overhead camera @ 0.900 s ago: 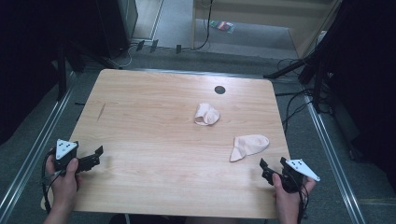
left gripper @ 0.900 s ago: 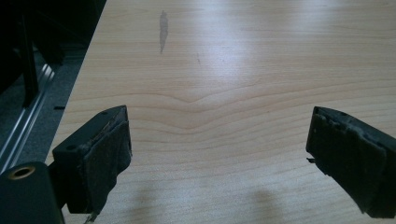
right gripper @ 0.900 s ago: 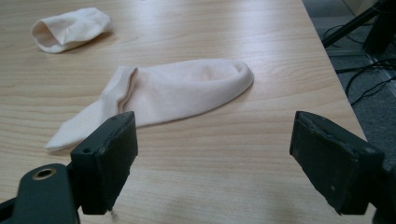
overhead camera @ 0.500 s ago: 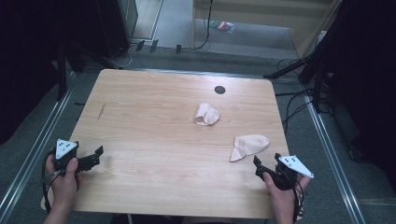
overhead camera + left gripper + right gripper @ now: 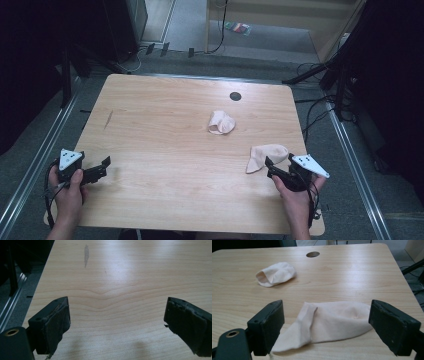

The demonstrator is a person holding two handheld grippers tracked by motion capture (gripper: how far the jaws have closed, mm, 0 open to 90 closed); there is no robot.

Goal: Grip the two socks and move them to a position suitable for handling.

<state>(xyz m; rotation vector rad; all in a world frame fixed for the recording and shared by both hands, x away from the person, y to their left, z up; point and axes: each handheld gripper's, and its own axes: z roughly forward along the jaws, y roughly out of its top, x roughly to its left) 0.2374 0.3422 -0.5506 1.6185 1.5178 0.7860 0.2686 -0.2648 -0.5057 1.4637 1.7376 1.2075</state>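
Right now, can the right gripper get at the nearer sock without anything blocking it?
Probably yes. The right gripper stands open just short of the nearer sock, which lies flat on the table with nothing between them.

Right gripper (image 5: 272, 167) now nearer the flat sock (image 5: 266, 156), jaws apart.

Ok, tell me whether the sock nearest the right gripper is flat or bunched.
Flat: the near sock lies spread on the table.
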